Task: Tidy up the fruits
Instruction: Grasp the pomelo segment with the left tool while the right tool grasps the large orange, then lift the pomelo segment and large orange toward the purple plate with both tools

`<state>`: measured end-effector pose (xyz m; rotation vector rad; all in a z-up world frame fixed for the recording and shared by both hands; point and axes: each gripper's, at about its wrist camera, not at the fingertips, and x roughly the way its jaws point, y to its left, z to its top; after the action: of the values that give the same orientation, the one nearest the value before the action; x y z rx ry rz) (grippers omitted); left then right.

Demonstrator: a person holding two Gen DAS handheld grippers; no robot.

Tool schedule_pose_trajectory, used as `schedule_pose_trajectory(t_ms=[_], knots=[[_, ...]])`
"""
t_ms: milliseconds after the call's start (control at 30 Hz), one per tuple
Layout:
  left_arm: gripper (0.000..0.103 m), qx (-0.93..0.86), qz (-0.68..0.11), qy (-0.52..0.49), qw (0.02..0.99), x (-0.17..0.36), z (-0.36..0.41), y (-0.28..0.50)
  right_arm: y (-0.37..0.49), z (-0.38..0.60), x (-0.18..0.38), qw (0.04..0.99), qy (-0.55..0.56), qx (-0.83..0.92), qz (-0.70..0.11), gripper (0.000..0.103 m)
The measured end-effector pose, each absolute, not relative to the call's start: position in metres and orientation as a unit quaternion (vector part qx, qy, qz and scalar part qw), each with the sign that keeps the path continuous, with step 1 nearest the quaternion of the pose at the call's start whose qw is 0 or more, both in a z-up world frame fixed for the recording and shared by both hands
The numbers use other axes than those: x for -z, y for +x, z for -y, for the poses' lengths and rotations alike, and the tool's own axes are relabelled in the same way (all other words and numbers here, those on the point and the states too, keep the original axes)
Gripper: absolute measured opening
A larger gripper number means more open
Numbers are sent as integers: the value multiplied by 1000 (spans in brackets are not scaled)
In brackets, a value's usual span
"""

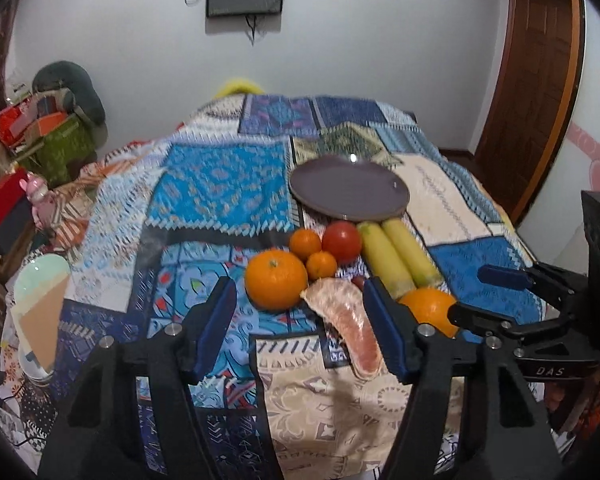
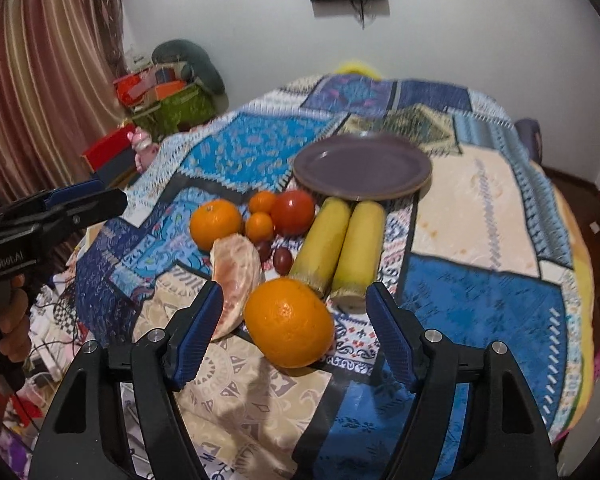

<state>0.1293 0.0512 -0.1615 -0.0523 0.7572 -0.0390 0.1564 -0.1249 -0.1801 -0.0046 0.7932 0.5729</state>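
A purple plate (image 1: 348, 188) (image 2: 362, 168) lies on the patchwork cloth, nothing on it. In front of it sit a tomato (image 1: 342, 242), two small tangerines (image 1: 305, 244), two yellow bananas (image 2: 340, 248), two dark grapes (image 2: 282, 260), a peeled pomelo segment (image 1: 346, 320) and two oranges. My left gripper (image 1: 300, 282) is open, with the left orange (image 1: 276, 284) and the pomelo segment ahead between its fingers, untouched. My right gripper (image 2: 295, 286) is open around the near orange (image 2: 288, 322), and its pads stand clear of the peel.
A cup with an ice-cream print (image 1: 40, 308) stands near the table's left edge. Boxes and bags (image 2: 160, 96) pile up by the curtain (image 2: 52, 80) at the left. A wooden door (image 1: 532, 80) is at the right. A hand (image 2: 12, 320) holds the left gripper's handle.
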Motion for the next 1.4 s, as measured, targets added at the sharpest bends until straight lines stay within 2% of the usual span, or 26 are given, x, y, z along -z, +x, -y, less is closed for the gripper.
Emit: schedule_pose_trajectory(t_ms=[467, 533, 1067, 1300, 1367, 1400], knots=[[66, 52, -466, -49, 882, 217, -37, 161, 179, 110, 221, 836, -1, -301, -459, 71], [66, 52, -475, -47, 877, 222, -34, 163, 181, 109, 224, 829, 2, -308, -467, 63], [68, 71, -520, -65, 848, 253, -7, 198, 183, 140, 205, 849, 51, -292, -438, 62], [68, 58, -509, -81, 855, 259, -6, 209, 185, 148, 192, 859, 58, -287, -419, 62], [63, 54, -505, -86, 857, 259, -7, 208, 186, 151, 190, 863, 59, -283, -416, 62], [56, 51, -504, -81, 858, 259, -7, 208, 188, 153, 189, 864, 59, -281, -414, 62]])
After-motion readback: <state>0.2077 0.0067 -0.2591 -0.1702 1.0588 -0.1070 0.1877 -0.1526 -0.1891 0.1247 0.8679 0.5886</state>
